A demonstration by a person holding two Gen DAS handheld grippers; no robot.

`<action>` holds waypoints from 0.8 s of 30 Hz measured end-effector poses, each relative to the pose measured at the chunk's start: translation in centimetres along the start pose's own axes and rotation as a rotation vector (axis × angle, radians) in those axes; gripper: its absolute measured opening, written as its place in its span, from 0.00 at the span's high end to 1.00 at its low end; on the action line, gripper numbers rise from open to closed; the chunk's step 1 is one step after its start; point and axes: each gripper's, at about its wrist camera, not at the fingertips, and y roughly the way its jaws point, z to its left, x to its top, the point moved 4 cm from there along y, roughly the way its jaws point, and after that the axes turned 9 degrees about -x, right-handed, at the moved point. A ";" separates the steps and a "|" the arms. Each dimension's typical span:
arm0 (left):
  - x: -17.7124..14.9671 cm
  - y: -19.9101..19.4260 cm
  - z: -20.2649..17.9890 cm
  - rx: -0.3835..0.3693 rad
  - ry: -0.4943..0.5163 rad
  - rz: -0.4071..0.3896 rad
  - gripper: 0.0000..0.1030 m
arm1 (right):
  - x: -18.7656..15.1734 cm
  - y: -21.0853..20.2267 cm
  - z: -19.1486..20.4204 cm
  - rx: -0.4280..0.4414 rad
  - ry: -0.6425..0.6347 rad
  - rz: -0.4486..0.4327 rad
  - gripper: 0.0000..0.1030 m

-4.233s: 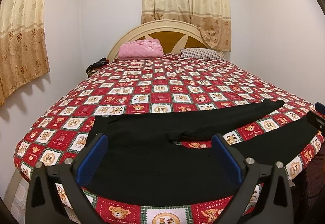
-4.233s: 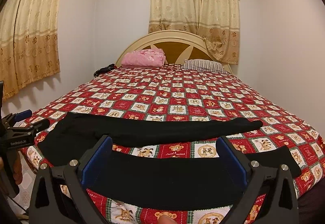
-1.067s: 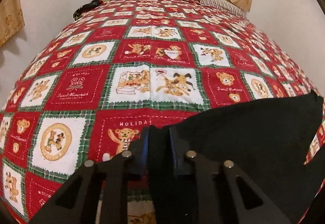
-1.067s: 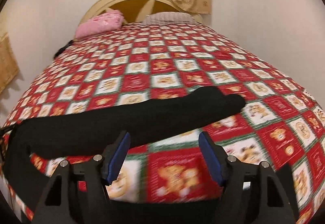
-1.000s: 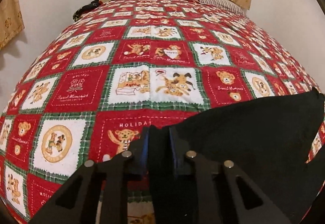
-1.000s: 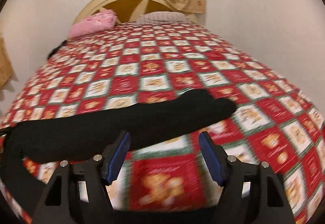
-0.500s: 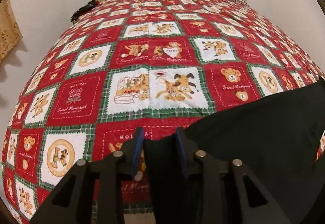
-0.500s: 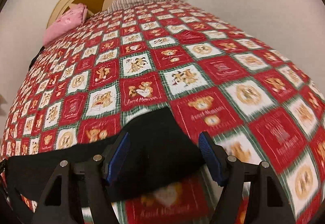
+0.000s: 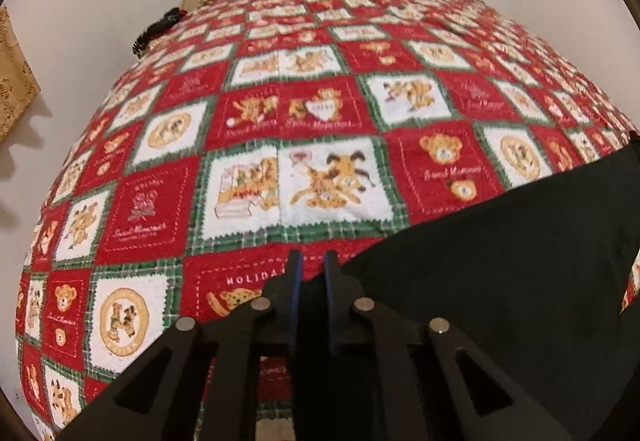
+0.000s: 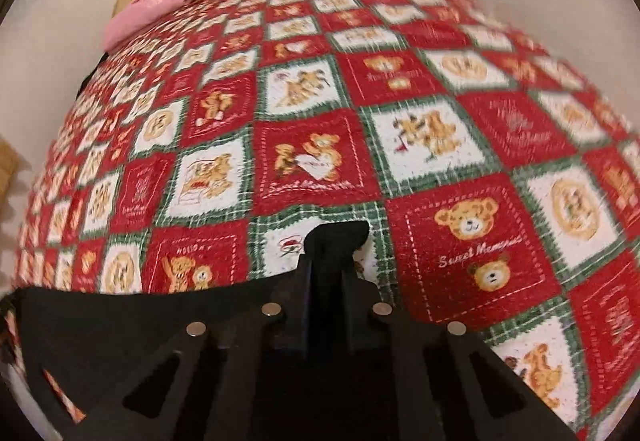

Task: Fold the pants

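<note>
I'm seeing left gripper (image 9: 310, 265) pinching black pants (image 9: 500, 241) | right gripper (image 10: 329, 273) pinching pants end (image 10: 338, 237); only left view showing cloth spreading right over quilt (image 9: 256, 113)

Left wrist view: a red square of the teddy-bear patchwork bedspread (image 9: 320, 177), just ahead of the gripper, bears white stitched capitals reading "HOLIDA", the remainder hidden; other red squares carry script lettering too blurred to read. Right wrist view: script on the bedspread (image 10: 472, 241) reads "Sweet Memories" beneath two bear faces, and "Sweet Mem…" beneath a pair of bears holding a heart.
</note>
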 end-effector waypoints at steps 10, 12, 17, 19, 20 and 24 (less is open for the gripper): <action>-1.0 -8.3 1.8 -0.214 -0.162 -0.257 0.90 | -1.8 -12.9 -0.4 0.120 0.021 -0.376 0.88; -1.5 -9.6 1.5 -0.249 -0.172 -0.303 0.90 | -2.9 -15.1 -0.7 0.147 0.027 -0.431 0.88; -3.9 -13.4 0.4 -0.359 -0.156 -0.427 0.91 | -7.9 -20.7 -1.5 0.222 0.016 -0.573 0.89; -5.2 -14.5 0.1 -0.388 -0.141 -0.455 0.98 | -10.5 -22.3 -2.1 0.241 0.022 -0.604 0.89; -6.0 -15.0 0.0 -0.398 -0.137 -0.472 0.98 | -11.5 -22.7 -2.4 0.241 0.024 -0.608 0.89; -8.7 -15.0 0.3 -0.441 -0.149 -0.461 0.98 | -16.3 -23.4 -4.3 0.243 0.045 -0.591 0.88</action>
